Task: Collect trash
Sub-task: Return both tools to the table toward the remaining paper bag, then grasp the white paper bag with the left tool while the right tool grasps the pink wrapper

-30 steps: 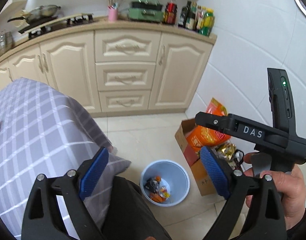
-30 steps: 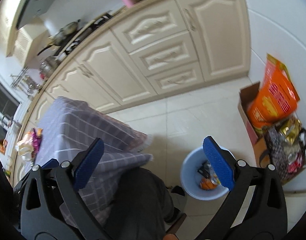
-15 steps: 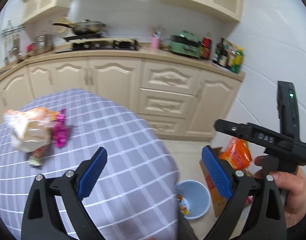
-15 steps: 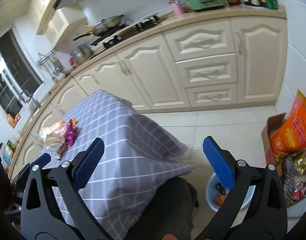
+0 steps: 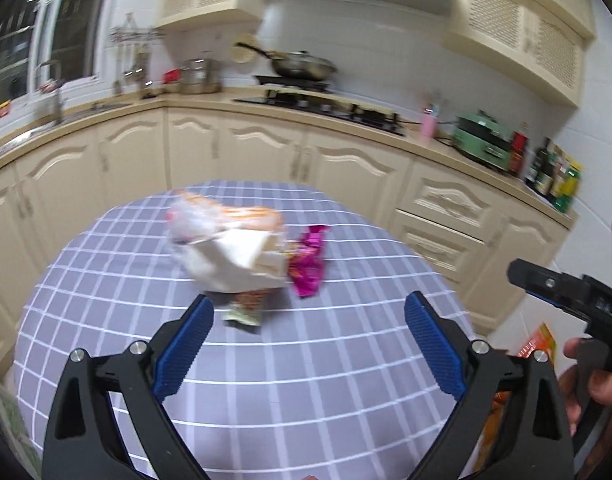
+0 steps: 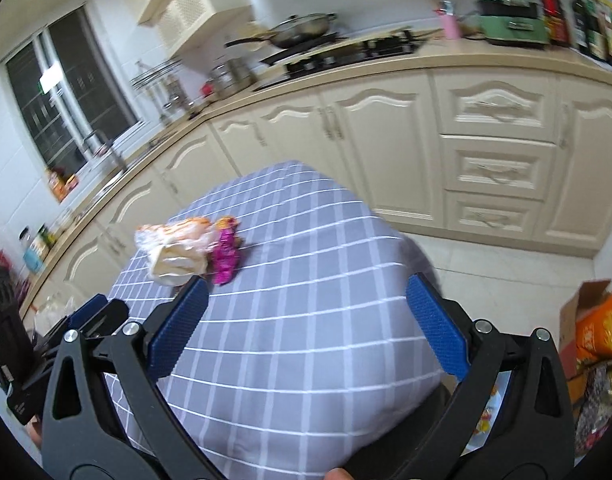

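Pointing at the trash pile point(image 5: 229, 248) just ahead of its wide, empty fingers, the left gripper point(image 5: 308, 344) is ready to grab. The right gripper point(image 6: 303, 324) is wide and empty too, pile past its left finger.

table point(image 5: 306, 400), grey checked cloth | on it: crumpled bag point(image 5: 225, 240), magenta wrapper point(image 5: 308, 264)

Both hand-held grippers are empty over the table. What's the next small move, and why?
Probably ease the left hand-held gripper forward and down onto the trash pile. Its jaws are open and empty, and the pile lies just ahead of them on the tablecloth; the pink wrapper sits beside it. The right hand-held gripper is farther off.
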